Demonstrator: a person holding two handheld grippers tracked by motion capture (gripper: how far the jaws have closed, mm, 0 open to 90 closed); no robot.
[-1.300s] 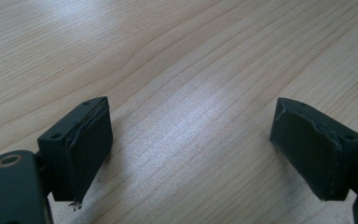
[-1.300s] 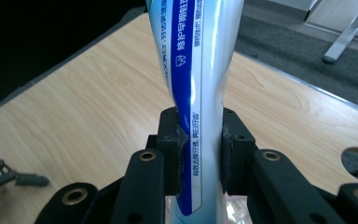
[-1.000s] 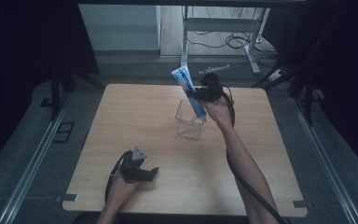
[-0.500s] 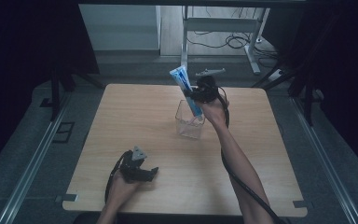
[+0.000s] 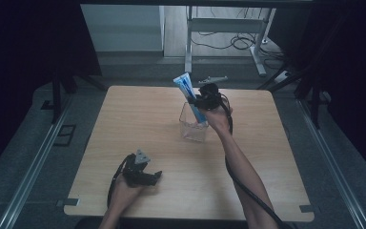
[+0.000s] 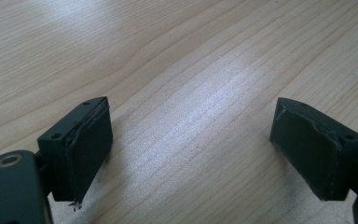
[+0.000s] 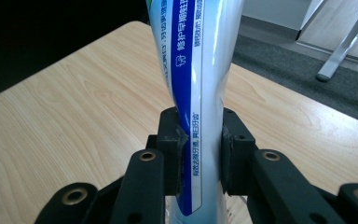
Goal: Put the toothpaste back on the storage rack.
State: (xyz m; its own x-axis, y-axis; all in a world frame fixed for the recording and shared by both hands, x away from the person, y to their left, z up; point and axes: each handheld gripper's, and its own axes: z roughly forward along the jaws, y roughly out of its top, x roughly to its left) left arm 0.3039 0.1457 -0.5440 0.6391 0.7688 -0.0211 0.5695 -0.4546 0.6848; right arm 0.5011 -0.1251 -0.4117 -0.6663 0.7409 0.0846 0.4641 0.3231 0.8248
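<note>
**Tube held over clear cup on a pale wood table**

The right gripper [image 7: 199,154] clamps a glossy blue-and-white toothpaste tube [image 7: 200,70], its black jaws pinching the soft body in. In the high view the tube [image 5: 189,93] slants with its lower end inside a clear square cup [image 5: 193,125] mid-table. The left gripper [image 6: 191,149] rests near the front edge, jaws spread apart, nothing between them. The table [image 5: 138,119] is light grained wood; grey floor, white desk legs and cables lie beyond.
</note>
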